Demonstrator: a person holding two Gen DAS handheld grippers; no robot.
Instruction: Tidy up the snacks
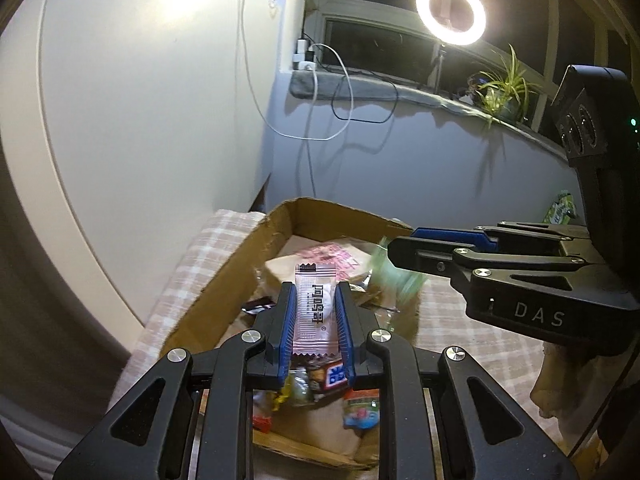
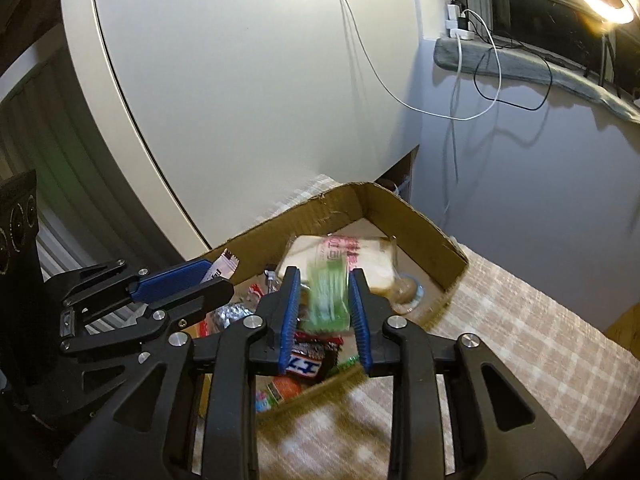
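Observation:
My left gripper point(image 1: 316, 292) is shut on a pink snack packet point(image 1: 314, 312) and holds it above an open cardboard box point(image 1: 224, 280) of snacks. My right gripper point(image 2: 325, 276) hangs over the same box point(image 2: 420, 220). A blurred green packet point(image 2: 326, 296) sits between its blue pads, which stand a little apart from it; I cannot tell whether they grip it. In the left wrist view the right gripper point(image 1: 394, 250) comes in from the right with the green packet point(image 1: 396, 272) at its tips. In the right wrist view the left gripper point(image 2: 216, 276) is at the left, holding the pink packet point(image 2: 222, 266).
The box holds a wrapped bread loaf point(image 2: 344, 256), a blue-and-white candy bar point(image 2: 306, 364) and several small wrappers. It rests on a checked cloth point(image 2: 520, 320). A white cabinet point(image 1: 140, 120) stands behind. A ring light point(image 1: 451, 12), cables and a plant point(image 1: 500, 88) are on the windowsill.

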